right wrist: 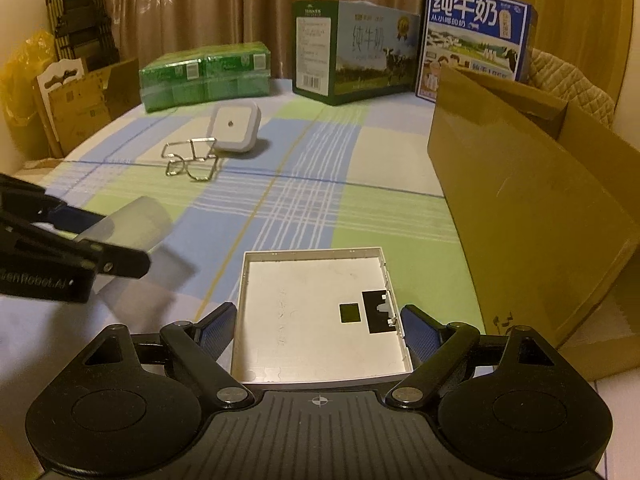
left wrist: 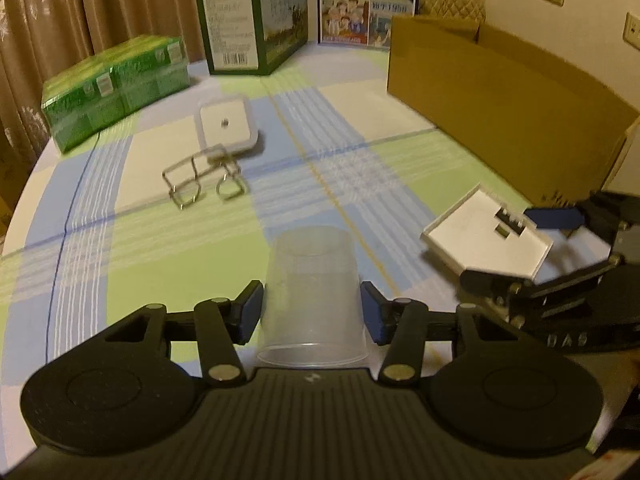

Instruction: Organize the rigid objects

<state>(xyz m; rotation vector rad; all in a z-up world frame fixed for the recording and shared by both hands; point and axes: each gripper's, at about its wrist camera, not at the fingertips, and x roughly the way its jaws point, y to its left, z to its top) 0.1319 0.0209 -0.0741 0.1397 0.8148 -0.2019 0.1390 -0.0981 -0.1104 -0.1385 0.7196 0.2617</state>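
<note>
Clear plastic cup [left wrist: 312,296], squeezed between the left gripper [left wrist: 312,312] fingers above the surface's near edge, may buckle and slip, while the right gripper [right wrist: 318,330] clamps a white tray [right wrist: 316,312].

Two grippers are in play: the left gripper [left wrist: 312,312] around one clear plastic cup [left wrist: 310,296], the right gripper [right wrist: 318,334] around one white plastic cover [right wrist: 316,312]. On the checked tablecloth [right wrist: 304,184] I count one wire rack [right wrist: 190,160], one square night light [right wrist: 236,126], one green shrink-wrapped pack [right wrist: 204,76], two milk cartons [right wrist: 352,50] [right wrist: 476,36], and one open cardboard box [right wrist: 532,200].
</note>
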